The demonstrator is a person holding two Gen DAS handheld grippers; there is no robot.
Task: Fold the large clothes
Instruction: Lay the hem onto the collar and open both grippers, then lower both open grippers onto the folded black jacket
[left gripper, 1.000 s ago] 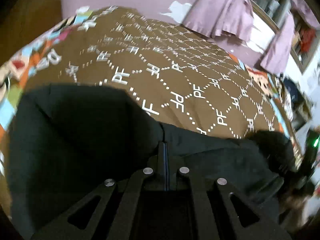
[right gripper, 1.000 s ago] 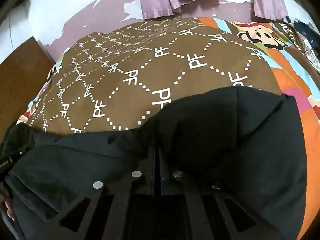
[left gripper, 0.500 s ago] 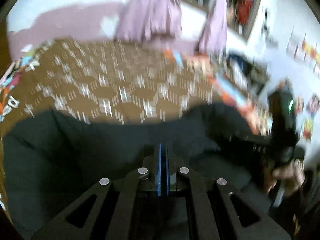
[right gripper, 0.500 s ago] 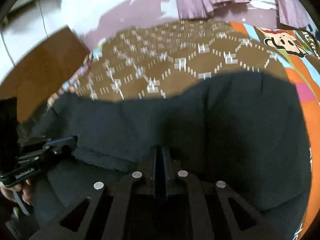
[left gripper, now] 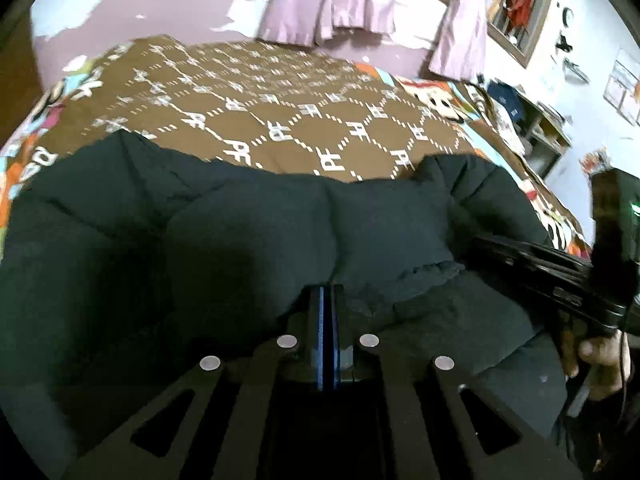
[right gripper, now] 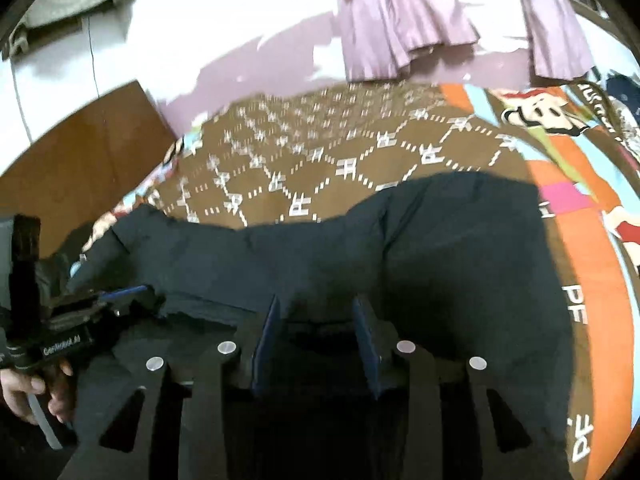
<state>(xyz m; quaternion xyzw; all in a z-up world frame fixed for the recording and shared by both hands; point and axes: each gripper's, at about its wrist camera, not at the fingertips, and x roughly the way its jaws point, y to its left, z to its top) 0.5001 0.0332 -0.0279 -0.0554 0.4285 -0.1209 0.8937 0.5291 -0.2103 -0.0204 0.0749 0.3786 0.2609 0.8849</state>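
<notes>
A black padded jacket (left gripper: 240,248) (right gripper: 440,240) lies spread across a brown "PF" patterned bedspread (left gripper: 280,120) (right gripper: 320,168). My left gripper (left gripper: 324,290) sits at the jacket's near edge. Its jaws are just starting to open, and the pads still pinch a fold of the fabric. It also shows in the right wrist view, where the left gripper (right gripper: 140,290) is at the jacket's left end. My right gripper (right gripper: 316,304) is opening. Its blue pads (right gripper: 268,324) stand apart over the near edge, pressing on nothing. From the left wrist view the right gripper (left gripper: 480,244) reaches in at the right.
Purple curtains (left gripper: 332,0) (right gripper: 400,32) hang on the far wall. A wooden board (right gripper: 80,152) stands at the bed's left. A cluttered shelf (left gripper: 540,128) is to the right. A colourful cartoon sheet (right gripper: 580,200) borders the bedspread. A person's hand (left gripper: 600,356) (right gripper: 24,388) holds each gripper.
Both grippers have drawn back and risen, and the jacket now lies flatter across the bed. The right gripper's jaws have parted and let go of the fabric. The left stays pinched.
</notes>
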